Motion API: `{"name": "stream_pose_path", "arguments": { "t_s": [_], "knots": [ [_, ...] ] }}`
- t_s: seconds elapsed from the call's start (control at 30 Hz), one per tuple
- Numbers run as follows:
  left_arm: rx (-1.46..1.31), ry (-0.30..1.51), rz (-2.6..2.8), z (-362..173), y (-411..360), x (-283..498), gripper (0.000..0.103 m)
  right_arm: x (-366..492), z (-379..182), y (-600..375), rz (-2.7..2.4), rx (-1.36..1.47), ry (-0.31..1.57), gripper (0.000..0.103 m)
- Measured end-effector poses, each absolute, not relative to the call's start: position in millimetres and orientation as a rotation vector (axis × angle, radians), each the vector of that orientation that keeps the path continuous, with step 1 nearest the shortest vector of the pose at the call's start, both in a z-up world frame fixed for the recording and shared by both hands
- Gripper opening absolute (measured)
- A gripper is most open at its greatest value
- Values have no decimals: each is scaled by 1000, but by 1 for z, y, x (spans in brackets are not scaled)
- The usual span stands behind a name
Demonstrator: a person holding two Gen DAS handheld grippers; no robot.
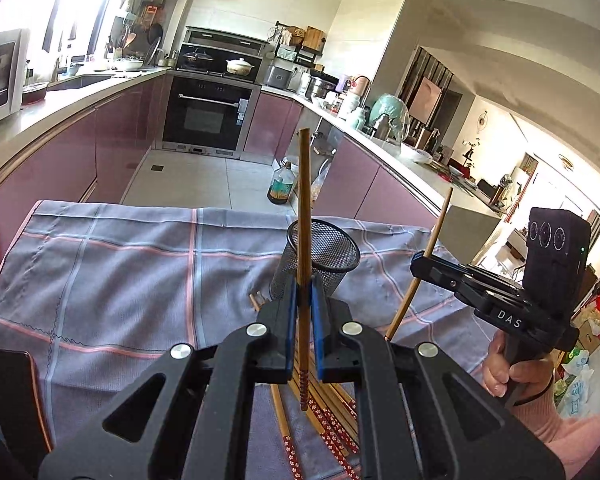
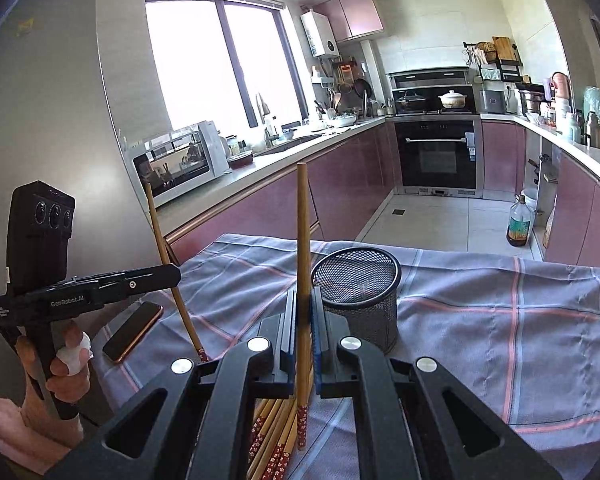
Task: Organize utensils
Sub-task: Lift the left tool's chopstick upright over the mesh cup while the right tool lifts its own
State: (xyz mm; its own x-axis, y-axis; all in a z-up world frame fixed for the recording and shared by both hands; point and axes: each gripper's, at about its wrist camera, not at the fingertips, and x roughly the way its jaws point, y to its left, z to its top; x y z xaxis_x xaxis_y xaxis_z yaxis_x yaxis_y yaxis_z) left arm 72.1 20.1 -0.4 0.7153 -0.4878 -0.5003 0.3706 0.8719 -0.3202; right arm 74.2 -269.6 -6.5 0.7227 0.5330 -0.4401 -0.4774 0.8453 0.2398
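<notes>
Black linkage arms fill the bottom of both wrist views. Left gripper (image 1: 304, 312) has its jaws nearly together, clamped on a dark chopstick (image 1: 304, 208) that stands upright, its patterned end hanging below the pads above the pile (image 1: 320, 408) of chopsticks lying on the cloth (image 1: 120, 264). Right gripper (image 2: 304, 320) likewise pinches a paler stick (image 2: 304, 232), upright, patterned end down over the same pile (image 2: 276, 432).

From the left view the right tool sits off to the right, well apart, its stick (image 1: 424, 268) slanted. From the right view the left tool is at far left, stick (image 2: 172, 272) leaning, above a phone (image 2: 134, 330) lying near the cloth's left edge.

Just beyond both grippers stands the mesh cup (image 2: 358, 300), upright, mouth open, nothing visible inside it. It stands close to the cloth's far edge (image 1: 160, 206), where the fabric drops off toward the floor. Bare cloth spreads wide on either side of the cup (image 1: 320, 256).
</notes>
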Motion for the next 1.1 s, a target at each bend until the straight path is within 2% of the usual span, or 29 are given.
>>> {"name": "stream_pose_path", "arguments": {
  "t_s": [1.1],
  "knots": [
    [-156,549,-453,22,-10,99,7,90,26,-271,549,89,425,5]
  ]
}}
